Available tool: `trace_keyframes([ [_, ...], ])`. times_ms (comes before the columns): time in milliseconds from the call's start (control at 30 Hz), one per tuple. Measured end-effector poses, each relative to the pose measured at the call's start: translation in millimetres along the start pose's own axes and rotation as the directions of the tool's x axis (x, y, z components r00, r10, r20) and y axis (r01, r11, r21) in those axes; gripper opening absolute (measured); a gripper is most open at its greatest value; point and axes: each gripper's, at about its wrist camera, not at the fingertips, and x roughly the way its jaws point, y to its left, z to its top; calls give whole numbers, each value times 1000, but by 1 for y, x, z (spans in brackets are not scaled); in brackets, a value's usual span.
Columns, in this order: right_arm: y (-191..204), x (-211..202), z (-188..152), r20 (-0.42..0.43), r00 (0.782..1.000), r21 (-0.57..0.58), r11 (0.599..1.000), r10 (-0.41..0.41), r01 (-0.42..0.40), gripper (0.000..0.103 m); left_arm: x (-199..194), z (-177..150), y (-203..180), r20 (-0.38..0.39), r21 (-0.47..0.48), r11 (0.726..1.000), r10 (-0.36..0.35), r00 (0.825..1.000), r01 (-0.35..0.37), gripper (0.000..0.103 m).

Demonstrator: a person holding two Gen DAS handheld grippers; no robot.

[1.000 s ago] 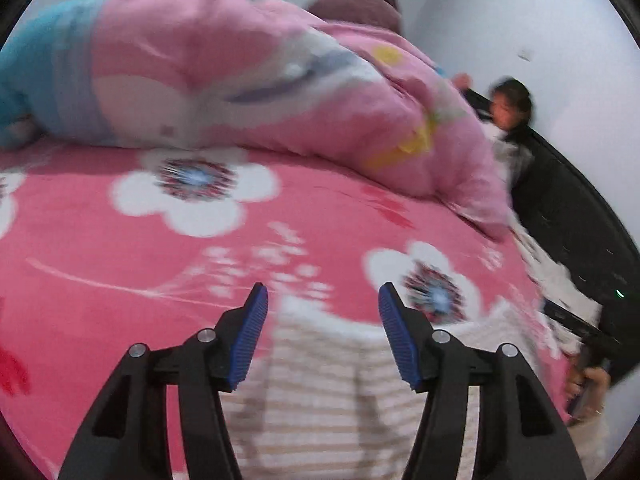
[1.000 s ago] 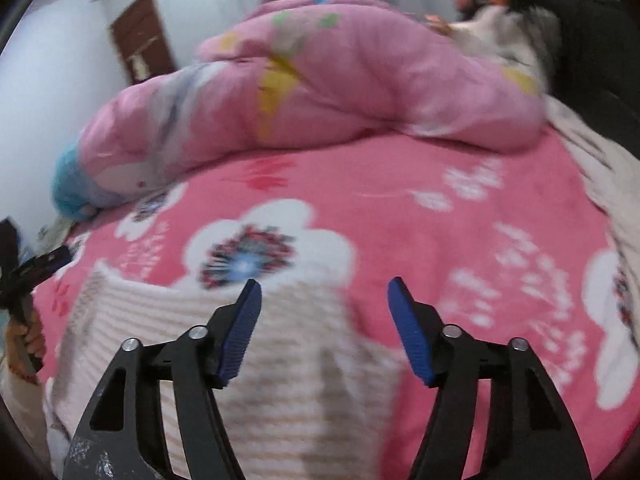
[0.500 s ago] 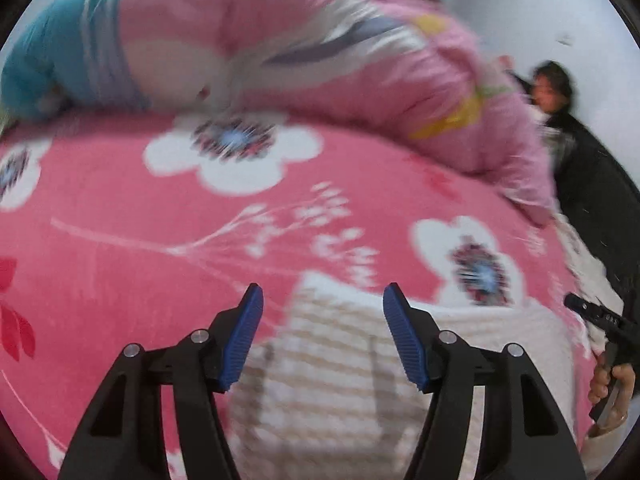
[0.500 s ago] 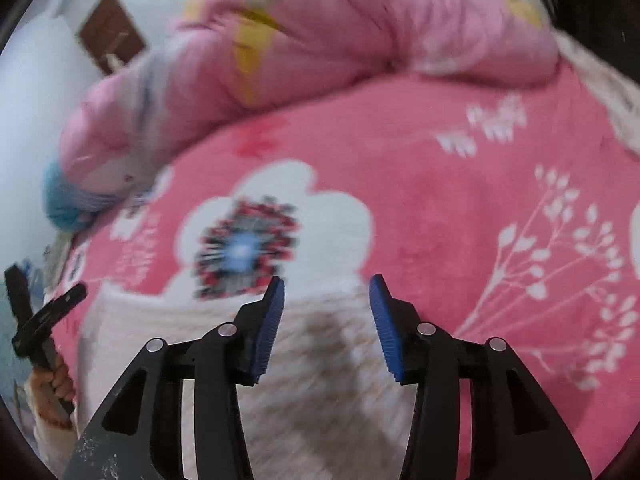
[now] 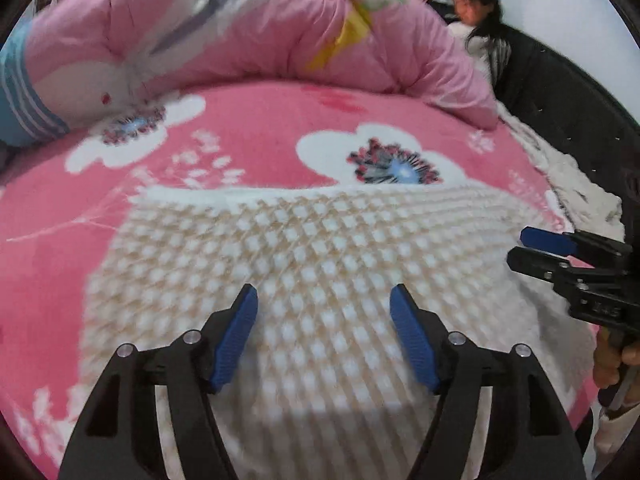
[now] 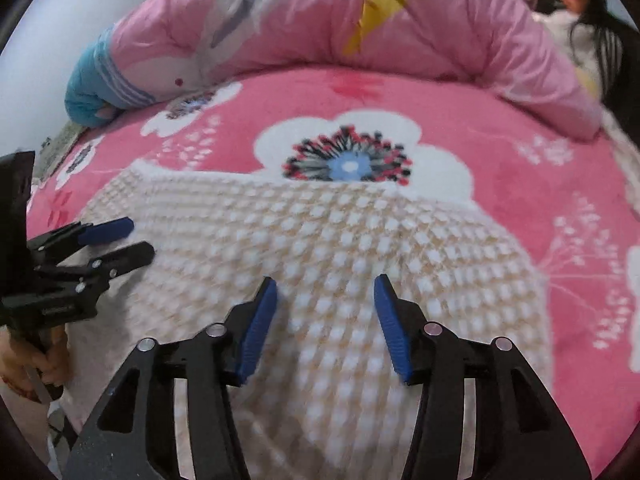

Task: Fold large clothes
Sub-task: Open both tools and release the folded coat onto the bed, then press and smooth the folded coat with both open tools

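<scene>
The sweater (image 5: 304, 264) under my tongs is a thick cream knit, bumpy like a waffle. It lies on a fuzzy pink fleece blanket (image 5: 256, 128). Along the bed's far edge the quilt (image 6: 320, 20) is smooth, puffy cloth. My left tongs (image 5: 323, 336) and right tongs (image 6: 325, 322) are matt black plastic with ribbed blue pads (image 6: 258, 328) and shiny metal pins.

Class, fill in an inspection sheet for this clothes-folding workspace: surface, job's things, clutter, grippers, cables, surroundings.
Surface: bed under a pink flowered blanket.
Job's things: cream waffle-knit garment lying flat on the blanket.
Clutter: bunched pink quilt along the far side.
Grippers: left gripper open above the garment, holding nothing; right gripper open above the garment, holding nothing.
Cables: nothing seen.
Surroundings: dark-haired person beyond the quilt; black headboard; white wall.
</scene>
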Motion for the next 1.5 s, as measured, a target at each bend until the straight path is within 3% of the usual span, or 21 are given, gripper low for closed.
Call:
trace_keyframes([
  [67, 15, -23, -14, 37, 999, -31, 999, 15, -14, 54, -26, -13, -9, 51, 41, 998, -57, 997, 55, 67],
  [133, 31, -20, -34, 13, 1000, -72, 997, -15, 16, 56, -34, -30, -25, 41, 85, 992, -92, 995, 89, 67],
  [200, 38, 15, -50, -57, 996, -96, 993, -69, 64, 56, -4, -46, -38, -55, 116, 993, -29, 998, 36, 67],
  [267, 36, 38, -64, -85, 993, -89, 994, -77, 69, 57, 20, -61, -42, -73, 156, 988, 25, 997, -13, 69],
  [367, 38, 8, -65, -57, 996, -40, 997, -75, 73, 57, -4, -64, -44, -25, 146, 989, 33, 999, -29, 68],
  [500, 52, -39, -88, 12, 1000, -54, 998, -18, 18, 58, -54, -83, -54, 51, 169, 984, -69, 996, 59, 68],
  [567, 61, -26, -107, -24, 1000, -70, 997, -18, 16, 58, -44, -101, -59, -10, 150, 986, -76, 997, 76, 68],
  [633, 64, 2, -124, -35, 998, -87, 995, -52, 49, 59, -22, -120, -63, -41, 164, 986, -8, 999, 14, 68],
  [700, 62, 1, -123, -30, 999, -63, 997, -45, 43, 60, -19, -129, -69, 18, 210, 977, 34, 999, -37, 68],
  [800, 56, -34, -117, 7, 999, -26, 999, -36, 36, 59, -51, -125, -62, 42, 142, 990, 1, 999, -7, 68],
  [900, 34, -62, -127, 78, 989, 1, 992, -124, 124, 62, -77, -132, -34, 128, 88, 994, 46, 991, -58, 69],
  [967, 6, -50, -140, 33, 980, 58, 979, -198, 196, 62, -67, -139, -11, 73, 15, 996, 83, 994, -84, 72],
  [1000, -12, -33, -149, -16, 983, 101, 978, -183, 183, 62, -54, -145, 6, 34, -41, 998, 39, 999, -37, 72],
  [1067, -23, -22, -158, -6, 991, 129, 983, -134, 134, 62, -56, -154, 9, 69, -48, 999, 9, 998, -6, 72],
  [1133, -13, -35, -151, -4, 986, 95, 982, -164, 164, 62, -66, -152, 0, 79, -17, 999, 37, 996, -36, 72],
  [1200, -15, -57, -149, 37, 988, 125, 982, -148, 143, 63, -83, -151, -2, 99, -33, 999, 21, 995, -18, 72],
  [1300, -32, -79, -154, 98, 978, 185, 969, -183, 163, 66, -109, -157, 18, 208, -105, 994, 22, 978, 0, 81],
  [1367, -54, -62, -163, 43, 985, 241, 959, -165, 150, 66, -95, -160, 37, 171, -178, 984, 25, 985, 5, 83],
  [1433, -75, -26, -173, -48, 995, 324, 941, -85, 96, 67, -79, -165, 46, 155, -197, 980, 15, 988, 16, 83],
  [1500, -80, -35, -175, -13, 998, 366, 929, -63, 63, 66, -84, -165, 36, 156, -162, 986, 56, 986, -30, 83],
])
